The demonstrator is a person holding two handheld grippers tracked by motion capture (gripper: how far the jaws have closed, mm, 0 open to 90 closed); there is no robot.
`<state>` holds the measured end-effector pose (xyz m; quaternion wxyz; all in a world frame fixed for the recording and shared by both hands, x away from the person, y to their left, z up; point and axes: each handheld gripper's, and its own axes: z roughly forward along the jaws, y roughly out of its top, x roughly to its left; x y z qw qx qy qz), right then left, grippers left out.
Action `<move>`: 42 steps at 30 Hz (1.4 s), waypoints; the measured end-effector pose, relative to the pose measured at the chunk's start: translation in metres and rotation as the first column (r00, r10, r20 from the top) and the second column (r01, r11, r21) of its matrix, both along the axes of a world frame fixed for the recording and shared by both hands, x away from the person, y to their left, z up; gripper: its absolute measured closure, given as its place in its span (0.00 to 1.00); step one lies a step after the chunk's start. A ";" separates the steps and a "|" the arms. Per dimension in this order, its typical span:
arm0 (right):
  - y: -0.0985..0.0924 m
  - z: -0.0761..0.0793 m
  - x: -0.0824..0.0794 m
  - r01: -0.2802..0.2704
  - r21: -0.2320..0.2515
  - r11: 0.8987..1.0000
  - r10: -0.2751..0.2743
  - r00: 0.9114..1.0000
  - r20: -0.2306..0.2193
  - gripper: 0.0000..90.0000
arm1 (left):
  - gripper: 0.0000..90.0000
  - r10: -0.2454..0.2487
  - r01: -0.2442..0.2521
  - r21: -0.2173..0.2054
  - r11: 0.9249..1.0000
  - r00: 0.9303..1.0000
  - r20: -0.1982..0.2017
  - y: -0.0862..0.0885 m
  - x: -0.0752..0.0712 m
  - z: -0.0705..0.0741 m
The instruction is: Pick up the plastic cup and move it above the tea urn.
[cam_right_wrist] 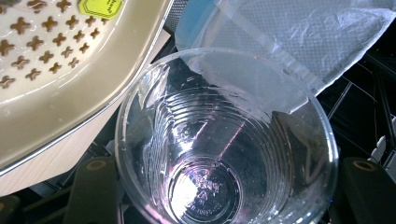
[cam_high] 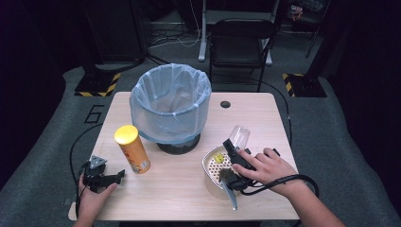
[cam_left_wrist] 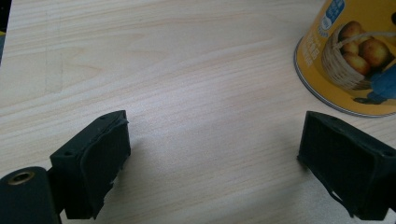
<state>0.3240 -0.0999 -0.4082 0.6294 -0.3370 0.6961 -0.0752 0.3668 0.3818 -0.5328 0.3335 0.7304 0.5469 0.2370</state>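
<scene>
From the high view, the right hand-held gripper (cam_high: 235, 152) is holding a clear plastic cup (cam_high: 239, 136) at the right side of the table (cam_high: 184, 198), just above the far edge of a cream perforated tray (cam_high: 211, 166). The cup is tilting, its long axis leaning away from the person and up toward the bin (cam_high: 170, 105) lined with a blue bag, which is standing up and to the left of the cup, near but apart. The right hand is by far the nearer one to the bin's mouth; any drop would probably call for carrying the cup up-left over the rim. The left hand-held gripper (cam_high: 116, 177) is resting low at the near left corner, just beside a yellow chip can (cam_high: 132, 149).

In the left gripper view, the left hand-held gripper (cam_left_wrist: 212, 158) is standing wide apart with nothing between its jaws, only bare table (cam_left_wrist: 187, 70) beneath, and the chip can (cam_left_wrist: 355, 56) is sitting beyond the right-hand jaw.

In the right gripper view, the jaws are gripping the cup (cam_right_wrist: 224, 140) on both sides, roughly half spread; the camera is looking straight into its mouth. The tray (cam_right_wrist: 70, 70) is lying to the upper left, the blue bag (cam_right_wrist: 289, 37) ahead.
</scene>
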 end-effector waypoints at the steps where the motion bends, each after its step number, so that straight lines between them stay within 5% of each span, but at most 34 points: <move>1: -0.001 -0.003 0.000 -0.003 0.067 0.998 0.004 1.000 -0.012 0.39 | 0.10 0.000 0.000 0.002 1.000 1.000 -0.003 0.000 0.000 0.000; 2: -0.001 -0.005 -0.001 -0.008 0.116 0.993 0.010 1.000 -0.021 0.39 | 0.10 0.001 -0.001 0.000 1.000 1.000 -0.003 0.000 0.000 0.000; 3: -0.001 -0.004 -0.001 -0.009 0.107 0.994 0.012 1.000 -0.021 0.39 | 0.10 -0.002 0.002 0.009 1.000 1.000 -0.001 0.000 0.000 0.000; 4: 0.001 0.005 -0.002 -0.010 -0.030 0.999 0.011 1.000 0.018 0.39 | 0.10 0.001 -0.001 -0.001 1.000 1.000 0.000 0.000 0.000 0.000; 6: 0.001 0.006 -0.002 -0.014 -0.027 1.000 0.014 1.000 0.012 0.39 | 0.10 -0.001 0.001 0.005 1.000 1.000 0.001 0.000 0.000 0.000; 7: 0.000 0.004 -0.001 -0.020 0.016 1.000 0.020 1.000 -0.011 0.39 | 0.10 -0.001 0.001 0.006 1.000 1.000 -0.001 0.000 0.000 0.000; 8: 0.000 0.001 -0.001 -0.027 0.111 0.994 0.031 0.999 -0.033 0.39 | 0.10 -0.001 0.001 0.007 1.000 1.000 0.002 0.000 0.000 0.000; 9: 0.000 0.001 -0.001 -0.027 0.111 0.994 0.031 0.999 -0.033 0.39 | 0.10 -0.001 0.001 0.007 1.000 1.000 0.002 0.000 0.000 0.000; 10: 0.001 0.012 -0.001 -0.031 0.009 0.999 0.031 0.999 -0.010 0.39 | 0.10 -0.001 0.001 0.007 1.000 1.000 0.000 0.000 0.000 0.000; 11: 0.001 0.009 -0.001 -0.033 0.061 0.998 0.035 0.999 -0.032 0.39 | 0.10 0.000 0.000 0.000 1.000 1.000 -0.002 0.000 0.000 0.000; 12: 0.001 0.013 -0.001 -0.036 0.024 0.999 0.036 0.999 -0.007 0.39 | 0.10 0.000 0.000 0.005 1.000 1.000 0.000 0.000 0.000 0.000; 13: 0.001 0.013 -0.001 -0.036 0.024 0.999 0.036 0.999 -0.007 0.39 | 0.10 0.000 0.000 0.005 1.000 1.000 0.000 0.000 0.000 0.000; 14: 0.000 0.009 -0.001 -0.041 0.073 0.997 0.043 0.999 -0.029 0.39 | 0.10 0.000 0.000 0.006 1.000 1.000 -0.005 0.000 0.000 0.001; 16: 0.001 0.012 -0.001 -0.048 0.047 0.998 0.048 0.999 -0.001 0.39 | 0.10 -0.001 0.001 0.006 1.000 1.000 0.002 0.000 0.000 0.000; 20: -0.001 0.011 0.000 -0.065 0.107 0.992 0.063 0.998 0.025 0.39 | 0.10 -0.001 0.001 0.006 1.000 1.000 0.002 0.000 0.000 0.000; 22: -0.002 0.011 0.001 -0.063 0.165 0.984 0.066 0.998 -0.012 0.39 | 0.10 0.000 0.001 0.006 1.000 1.000 -0.002 0.000 0.000 0.000; 23: -0.003 0.008 0.002 -0.070 0.274 0.959 0.075 0.997 -0.008 0.38 | 0.10 0.000 0.000 0.001 1.000 1.000 0.001 0.000 0.000 0.000; 24: -0.003 0.008 0.002 -0.055 0.320 0.946 0.068 0.997 -0.029 0.38 | 0.10 -0.001 0.001 0.007 1.000 1.000 0.001 0.000 0.000 0.000; 25: -0.003 0.008 0.002 -0.055 0.320 0.946 0.068 0.997 -0.029 0.38 | 0.10 -0.001 0.001 0.007 1.000 1.000 0.001 0.000 0.000 0.000; 26: -0.006 0.009 0.002 -0.041 0.450 0.892 0.075 0.996 -0.057 0.38 | 0.10 0.000 0.000 0.006 1.000 1.000 -0.002 0.000 0.000 0.000; 27: -0.007 0.010 0.002 -0.030 0.514 0.857 0.079 0.994 -0.074 0.38 | 0.10 0.001 -0.001 0.003 1.000 1.000 0.001 0.000 0.000 0.000; 28: -0.007 0.010 0.002 -0.030 0.514 0.857 0.079 0.994 -0.074 0.38 | 0.10 0.001 -0.001 0.003 1.000 1.000 0.001 0.000 0.000 0.000; 29: -0.009 0.012 0.004 -0.006 0.593 0.805 0.088 0.990 -0.109 0.38 | 0.10 -0.001 0.001 0.007 1.000 1.000 0.001 0.000 0.000 0.000; 30: -0.015 0.019 0.008 0.040 0.716 0.697 0.113 0.980 -0.165 0.38 | 0.10 0.000 0.000 0.006 1.000 1.000 -0.001 0.000 0.000 0.000; 31: -0.015 0.019 0.008 0.040 0.716 0.697 0.113 0.980 -0.165 0.38 | 0.10 0.000 0.000 0.006 1.000 1.000 -0.001 0.000 0.000 0.000; 32: -0.021 0.025 0.013 0.103 0.801 0.590 0.149 0.961 -0.234 0.38 | 0.10 0.000 0.000 0.006 1.000 1.000 -0.001 0.000 0.000 0.000; 33: -0.024 0.026 0.015 0.123 0.829 0.546 0.165 0.954 -0.250 0.38 | 0.10 0.000 0.000 0.006 1.000 1.000 -0.001 0.000 0.000 0.000; 34: -0.028 0.029 0.018 0.169 0.867 0.469 0.199 0.936 -0.290 0.38 | 0.10 -0.001 0.000 0.005 1.000 1.000 0.001 0.000 0.000 0.000; 35: -0.031 0.030 0.020 0.201 0.882 0.427 0.224 0.921 -0.319 0.38 | 0.10 -0.001 0.001 0.002 1.000 1.000 0.001 0.000 0.000 0.000; 36: -0.031 0.030 0.020 0.201 0.882 0.427 0.224 0.921 -0.319 0.38 | 0.10 -0.001 0.001 0.002 1.000 1.000 0.001 0.000 0.000 0.000; 37: -0.038 0.035 0.024 0.282 0.908 0.309 0.290 0.882 -0.372 0.38 | 0.10 -0.002 0.002 0.005 1.000 1.000 -0.003 0.000 0.000 0.000; 40: -0.044 0.041 0.030 0.369 0.903 0.219 0.356 0.832 -0.426 0.37 | 0.10 0.000 0.000 0.000 1.000 1.000 -0.002 0.000 0.000 0.000; 41: -0.047 0.043 0.032 0.413 0.892 0.186 0.390 0.802 -0.452 0.37 | 0.10 0.000 0.000 0.000 1.000 1.000 -0.002 0.000 0.000 0.000; 42: -0.050 0.046 0.036 0.472 0.869 0.146 0.433 0.760 -0.485 0.37 | 0.10 -0.001 0.001 0.003 1.000 1.000 -0.002 0.000 0.000 0.000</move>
